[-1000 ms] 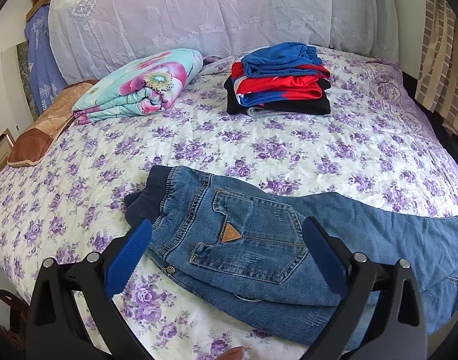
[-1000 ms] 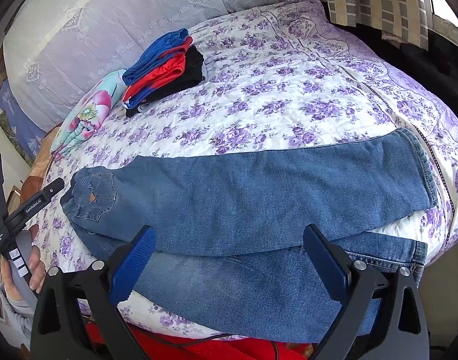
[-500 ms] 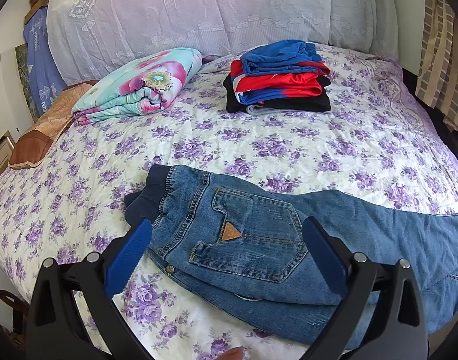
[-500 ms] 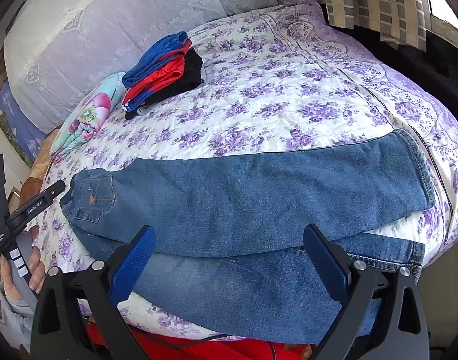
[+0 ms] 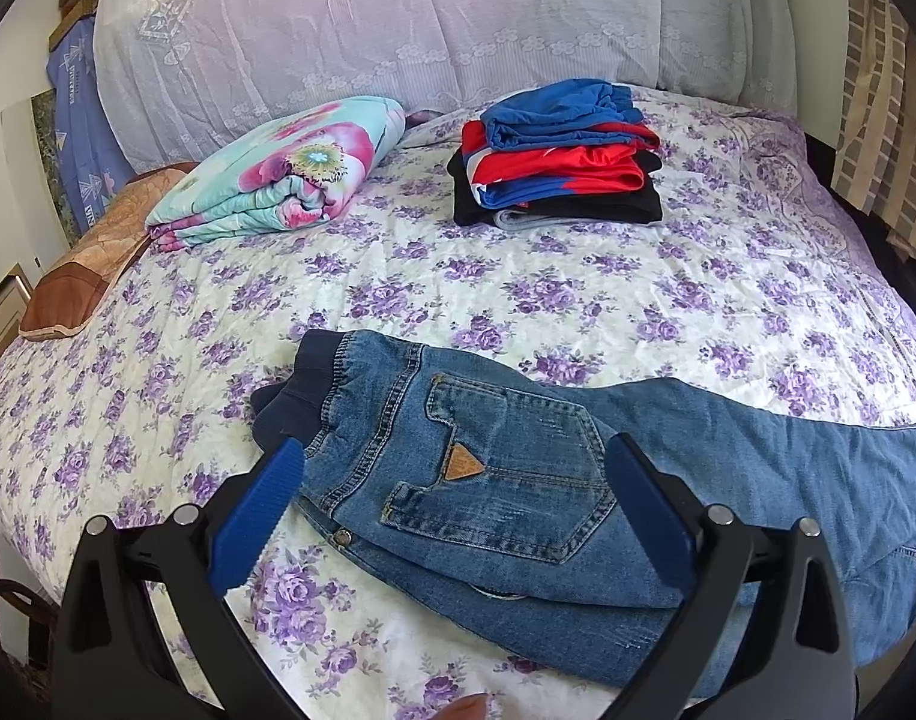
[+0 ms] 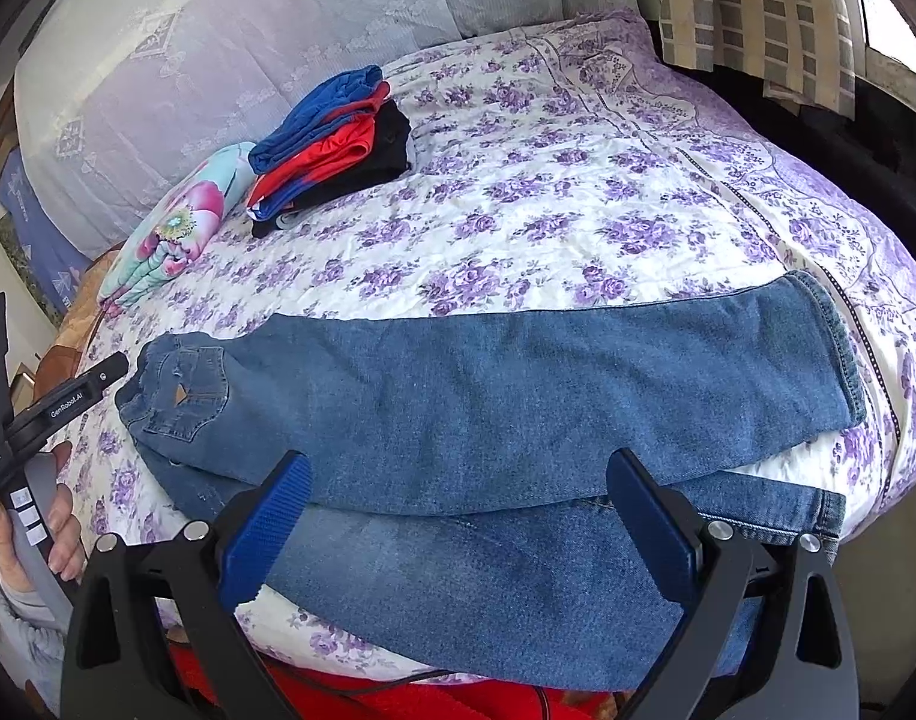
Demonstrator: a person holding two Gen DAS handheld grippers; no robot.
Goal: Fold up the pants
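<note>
Blue jeans (image 5: 506, 480) lie on the flowered bedspread (image 5: 578, 276), folded lengthwise with one leg over the other. In the left wrist view the waistband and back pocket sit just beyond my left gripper (image 5: 452, 510), which is open and empty above them. In the right wrist view the jeans (image 6: 518, 408) stretch across the bed, hems at the right near the bed's edge. My right gripper (image 6: 458, 516) is open and empty over the lower leg. The left gripper's body (image 6: 56, 408) shows at the left edge there.
A stack of folded red, blue and black clothes (image 5: 554, 156) lies at the back of the bed. A folded floral blanket (image 5: 278, 174) lies to its left. A brown pillow (image 5: 86, 264) sits at the far left. Curtains (image 6: 758, 6) hang at the right.
Both grippers have drifted slightly, so the views shift a little. The jeans lie as before and both grippers stay open.
</note>
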